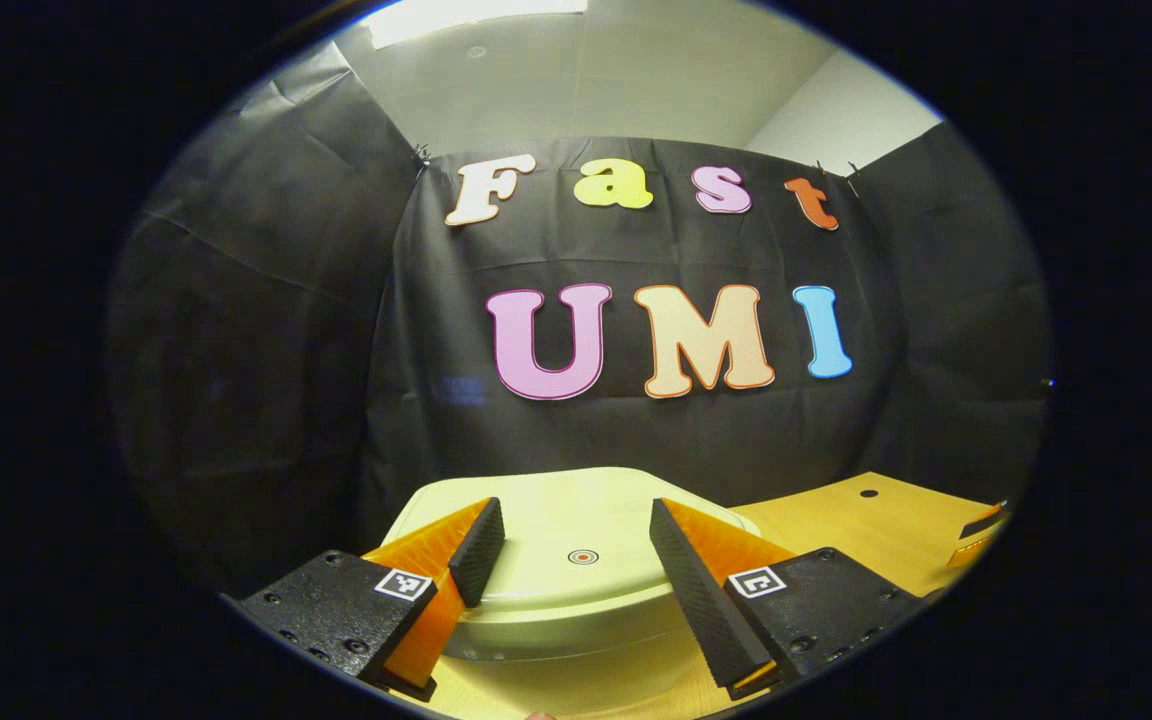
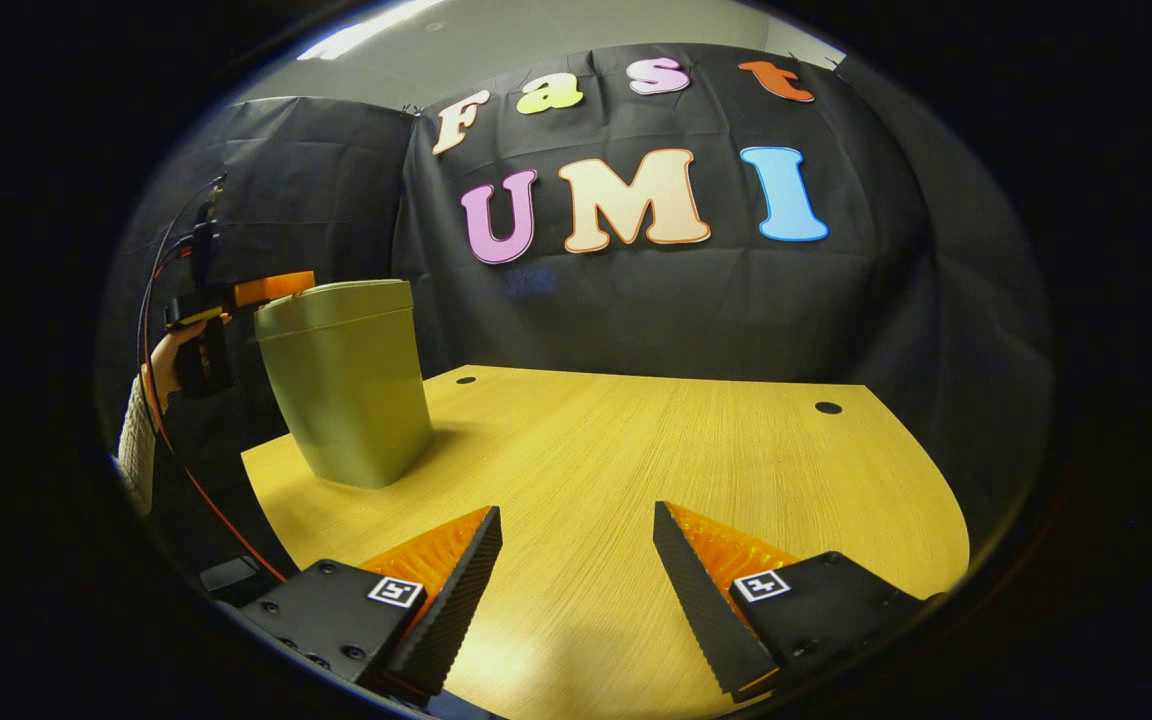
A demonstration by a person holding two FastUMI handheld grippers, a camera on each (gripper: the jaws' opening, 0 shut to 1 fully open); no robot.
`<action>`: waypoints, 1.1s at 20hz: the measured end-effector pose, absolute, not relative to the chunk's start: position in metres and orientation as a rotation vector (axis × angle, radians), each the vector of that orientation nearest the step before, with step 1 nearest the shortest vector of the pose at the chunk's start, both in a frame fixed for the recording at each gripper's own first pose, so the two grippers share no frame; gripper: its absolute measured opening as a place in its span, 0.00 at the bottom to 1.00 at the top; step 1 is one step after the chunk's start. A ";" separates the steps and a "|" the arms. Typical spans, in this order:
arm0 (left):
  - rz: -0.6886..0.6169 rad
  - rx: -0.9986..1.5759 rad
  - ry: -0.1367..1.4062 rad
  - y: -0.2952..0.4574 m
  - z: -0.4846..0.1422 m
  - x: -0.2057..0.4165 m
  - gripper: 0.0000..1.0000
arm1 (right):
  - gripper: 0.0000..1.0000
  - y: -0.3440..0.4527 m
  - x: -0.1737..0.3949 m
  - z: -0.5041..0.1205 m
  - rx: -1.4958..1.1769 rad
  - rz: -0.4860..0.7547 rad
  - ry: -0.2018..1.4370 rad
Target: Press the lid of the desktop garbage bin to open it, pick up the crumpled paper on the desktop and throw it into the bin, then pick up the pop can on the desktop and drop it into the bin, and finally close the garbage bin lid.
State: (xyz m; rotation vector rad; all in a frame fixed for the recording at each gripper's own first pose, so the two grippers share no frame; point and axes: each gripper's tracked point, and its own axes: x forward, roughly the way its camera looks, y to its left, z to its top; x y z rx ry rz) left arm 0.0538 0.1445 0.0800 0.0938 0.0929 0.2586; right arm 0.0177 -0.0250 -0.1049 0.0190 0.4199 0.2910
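The pale green garbage bin (image 2: 348, 385) stands at the left rear of the wooden table, its lid down. In the left gripper view its lid (image 1: 576, 545) lies just below and ahead of my left gripper (image 1: 576, 530), whose fingers are spread wide above it; a small round red mark (image 1: 583, 556) sits at the lid's middle. From the right gripper view, the left gripper (image 2: 266, 290) hovers at the bin's top left edge, held by a hand in a knit sleeve (image 2: 141, 435). My right gripper (image 2: 576, 540) hangs open over bare tabletop, holding nothing.
The wooden table (image 2: 656, 450) has two small round holes near its back edge, and black cloth walls close it in behind and on both sides. A red cable (image 2: 198, 480) trails down from the left gripper past the table's left edge.
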 end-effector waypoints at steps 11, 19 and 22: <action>0.265 0.089 0.041 0.143 0.083 0.050 0.93 | 0.96 -0.021 0.018 -0.105 0.026 0.300 0.423; 0.291 0.064 0.015 0.144 0.095 0.047 0.92 | 0.96 -0.016 0.017 -0.104 0.018 0.301 0.420; 0.261 0.053 0.009 0.133 0.091 0.039 0.92 | 0.96 -0.018 0.017 -0.103 0.028 0.293 0.419</action>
